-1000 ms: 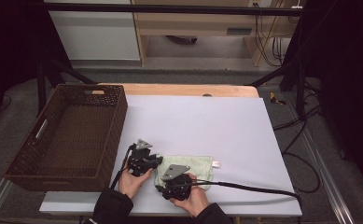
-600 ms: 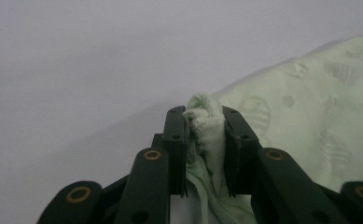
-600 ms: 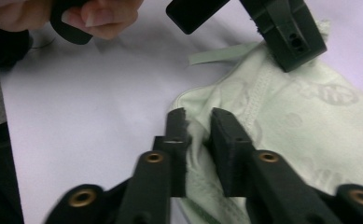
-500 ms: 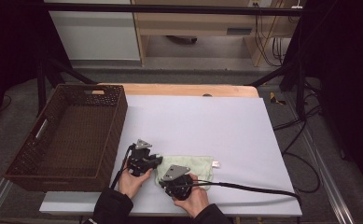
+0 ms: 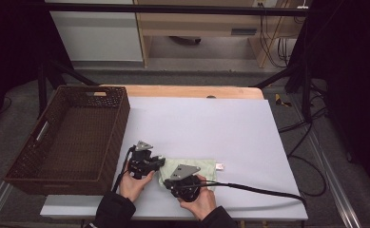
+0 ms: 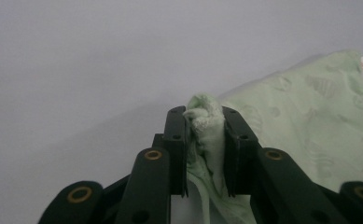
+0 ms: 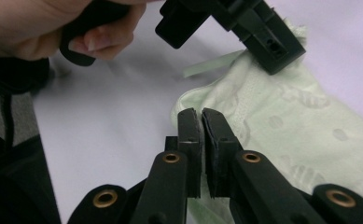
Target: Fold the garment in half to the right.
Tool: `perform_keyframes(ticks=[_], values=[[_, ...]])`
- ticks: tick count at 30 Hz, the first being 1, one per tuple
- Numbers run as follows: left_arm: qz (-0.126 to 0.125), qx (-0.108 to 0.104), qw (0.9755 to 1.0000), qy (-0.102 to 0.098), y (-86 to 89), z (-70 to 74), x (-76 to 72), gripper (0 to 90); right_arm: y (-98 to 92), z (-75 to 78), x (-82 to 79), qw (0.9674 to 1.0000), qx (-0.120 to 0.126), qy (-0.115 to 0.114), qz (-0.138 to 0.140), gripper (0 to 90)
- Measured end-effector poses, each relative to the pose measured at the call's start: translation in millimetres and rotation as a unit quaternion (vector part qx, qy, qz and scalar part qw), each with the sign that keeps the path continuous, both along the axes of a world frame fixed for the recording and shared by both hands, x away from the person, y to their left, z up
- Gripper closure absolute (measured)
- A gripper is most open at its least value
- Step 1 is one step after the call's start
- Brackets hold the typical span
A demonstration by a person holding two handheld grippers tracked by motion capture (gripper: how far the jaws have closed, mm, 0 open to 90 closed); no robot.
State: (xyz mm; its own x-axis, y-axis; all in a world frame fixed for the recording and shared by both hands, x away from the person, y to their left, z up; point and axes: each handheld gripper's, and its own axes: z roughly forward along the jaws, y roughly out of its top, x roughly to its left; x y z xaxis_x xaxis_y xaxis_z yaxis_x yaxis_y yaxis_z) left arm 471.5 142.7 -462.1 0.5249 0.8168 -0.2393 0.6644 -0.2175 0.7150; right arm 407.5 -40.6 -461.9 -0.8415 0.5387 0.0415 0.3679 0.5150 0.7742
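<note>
Cloth (image 5: pixel 199 167), pale green with a woven pattern, lies flat on the white table (image 5: pixel 211 128) near its front edge, at about 6 o'clock of the table surface. Its long axis runs 9 o'clock to 3 o'clock in the high view, with a small white label (image 5: pixel 219 166) at the 3 o'clock end.

Left claw (image 5: pixel 160 162) sits at the cloth's 9 o'clock end. In the left gripper view, this claw (image 6: pixel 204 122) is pinching a bunched fold of the cloth (image 6: pixel 310 121) between its jaws; the rest of the fabric spreads away toward 2 o'clock.

Right claw (image 5: pixel 172 179) sits at the near-left corner of the cloth, at about 5 o'clock from the left claw. In the right gripper view its jaws (image 7: pixel 201 122) are pressed together, having just been closing, at the hem of the cloth (image 7: pixel 286 121); whether fabric is caught between them cannot be told.

A brown wicker basket (image 5: pixel 121 118) stands at 9 o'clock of the table, well apart from the cloth.
</note>
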Motion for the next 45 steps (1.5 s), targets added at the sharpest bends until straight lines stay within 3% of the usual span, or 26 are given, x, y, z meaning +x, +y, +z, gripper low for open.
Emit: perform_keyframes(ticks=[5, 17, 35, 45], values=[[0.001, 0.014, 0.9998, -0.012, -6.1, 10.2, -5.1, 73.5, -10.1, 2.8, -0.5, 0.9994, 0.027, 0.016, -0.011, 87.1], [-0.009, 0.054, 0.998, -0.033, -34.0, 28.4, -6.5, 73.4, -30.2, 3.8, -8.7, 0.9966, 0.07, 0.011, -0.042, 87.1], [-0.041, 0.083, 0.9955, -0.022, -80.7, 33.6, 5.3, 73.4, -63.5, 0.0, -18.6, 0.9886, 0.116, 0.001, -0.096, 87.1], [-0.06, 0.092, 0.994, -0.009, -106.5, 33.8, 10.1, 73.1, -77.9, -1.8, -24.8, 0.9846, 0.125, -0.001, -0.122, 86.9]])
